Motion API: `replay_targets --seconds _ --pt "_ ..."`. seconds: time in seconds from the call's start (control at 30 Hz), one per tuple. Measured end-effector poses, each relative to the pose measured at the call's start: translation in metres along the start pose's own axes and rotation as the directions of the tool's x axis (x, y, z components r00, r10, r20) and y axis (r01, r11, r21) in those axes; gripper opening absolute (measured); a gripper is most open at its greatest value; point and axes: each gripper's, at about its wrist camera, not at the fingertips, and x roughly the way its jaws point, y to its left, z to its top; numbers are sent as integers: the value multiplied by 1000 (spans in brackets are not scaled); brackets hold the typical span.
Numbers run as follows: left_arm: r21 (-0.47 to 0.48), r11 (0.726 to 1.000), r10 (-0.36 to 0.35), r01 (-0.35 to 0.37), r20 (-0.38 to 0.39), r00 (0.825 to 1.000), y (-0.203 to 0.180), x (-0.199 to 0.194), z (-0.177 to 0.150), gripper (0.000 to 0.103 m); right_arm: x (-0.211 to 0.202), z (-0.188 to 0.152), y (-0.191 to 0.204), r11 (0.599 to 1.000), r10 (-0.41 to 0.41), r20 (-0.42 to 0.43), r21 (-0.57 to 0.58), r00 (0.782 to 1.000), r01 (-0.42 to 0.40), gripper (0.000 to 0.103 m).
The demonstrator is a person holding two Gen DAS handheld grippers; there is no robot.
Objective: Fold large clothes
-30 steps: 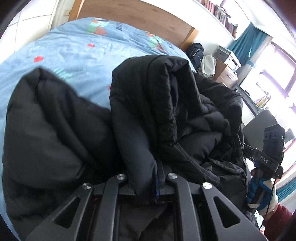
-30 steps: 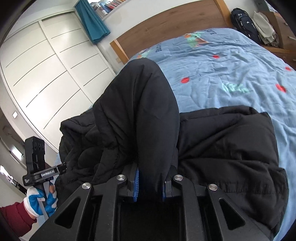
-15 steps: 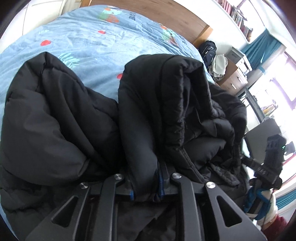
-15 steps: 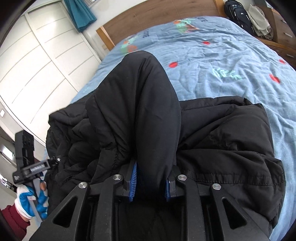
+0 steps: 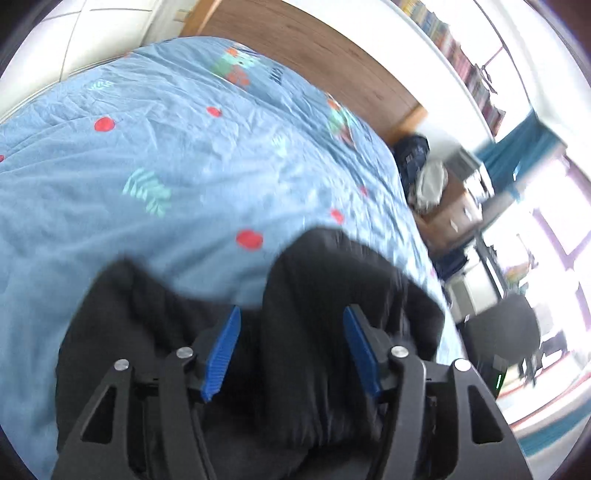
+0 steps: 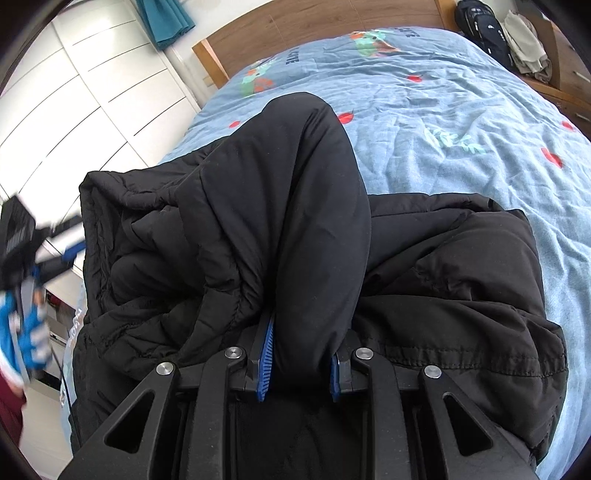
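Observation:
A large black padded jacket (image 6: 221, 229) lies bunched on the blue bedspread (image 6: 461, 110). My right gripper (image 6: 299, 363) is shut on a thick fold of the jacket that rises up in front of it. In the left wrist view my left gripper (image 5: 291, 350) is open, its blue pads (image 5: 221, 350) wide apart; a hump of the jacket (image 5: 332, 295) sits between and below them, not clamped. The left gripper also shows blurred at the left edge of the right wrist view (image 6: 22, 236).
The bed has a wooden headboard (image 6: 314, 22). White wardrobe doors (image 6: 74, 92) stand on one side. On the other side are a black backpack (image 6: 484, 22), a wooden dresser (image 5: 454, 218), a dark chair (image 5: 502, 332) and a bright window.
My left gripper has opened and let go of the jacket fold, which dropped lower. The left view now points higher over the bed. My right gripper keeps its hold.

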Motion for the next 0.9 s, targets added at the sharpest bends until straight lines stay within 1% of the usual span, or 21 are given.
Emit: replay_targets --seconds 0.07,0.1,0.17,0.23,0.3,0.33,0.37,0.4,0.43,0.47,0.5,0.57,0.6,0.67,0.7,0.73,0.77,0.8,0.83,0.87,0.9 --pt "-63 998 -28 28 1 1000 5 16 19 61 -1 -2 -1 1000 -1 5 -11 1000 1 23" --pt "-134 990 -45 43 -14 999 12 30 31 62 -1 -4 0 1000 -2 7 -15 1000 3 23" --pt "-230 971 -88 68 -75 993 17 60 45 63 -2 -7 0 1000 -6 12 -22 1000 7 23" --pt "-273 958 -131 90 -135 982 17 86 51 63 -4 -10 3 999 -18 15 -34 1000 18 23" --pt "-302 950 -148 79 -212 966 11 109 49 63 -6 -12 6 998 -32 17 -47 999 33 24" --pt "-300 950 -157 83 -230 961 7 113 45 62 -6 -11 8 998 -39 16 -49 999 40 25" --pt "-282 954 -167 99 -230 959 0 113 39 56 -8 -12 8 998 -44 15 -51 999 44 28" --pt "-255 961 -167 109 -222 961 -8 111 31 46 -10 -12 9 997 -48 13 -52 999 49 29" --pt "-218 968 -173 124 -222 959 -16 107 24 23 -14 -12 10 997 -55 10 -53 998 56 33" --pt "-194 971 -185 143 -224 957 -23 103 20 16 -20 -12 11 997 -63 10 -49 998 64 39" --pt "-167 973 -194 159 -217 957 -31 95 16 15 -26 -12 10 997 -67 10 -44 998 68 41" --pt "-67 976 -217 207 -192 957 -54 69 7 13 -45 -14 9 994 -97 18 -41 995 97 53" --pt "-28 973 -229 228 -187 955 -62 58 3 13 -53 -15 8 993 -111 23 -41 994 112 55" --pt "99 957 -249 272 -198 948 -88 29 -12 13 -78 -18 4 991 -132 35 -28 991 133 55" --pt "181 940 -250 290 -214 944 -104 12 -23 13 -89 -19 3 989 -144 39 -20 989 145 55" --pt "233 926 -244 296 -228 943 -114 0 -31 13 -100 -20 2 987 -157 44 -14 987 157 56" --pt "288 911 -230 296 -242 943 -124 -11 -41 13 -114 -21 1 985 -170 50 -5 984 171 56" --pt "364 887 -196 284 -261 945 -135 -24 -56 13 -129 -22 1 983 -182 56 2 982 183 56" --pt "409 870 -169 275 -275 947 -142 -32 -67 14 -137 -21 1 982 -191 60 5 980 191 57" --pt "452 849 -143 273 -301 943 -146 -42 -83 15 -152 -21 3 979 -204 69 7 977 204 57" --pt "468 839 -127 278 -328 936 -147 -48 -97 16 -161 -21 5 977 -211 75 8 974 211 57"
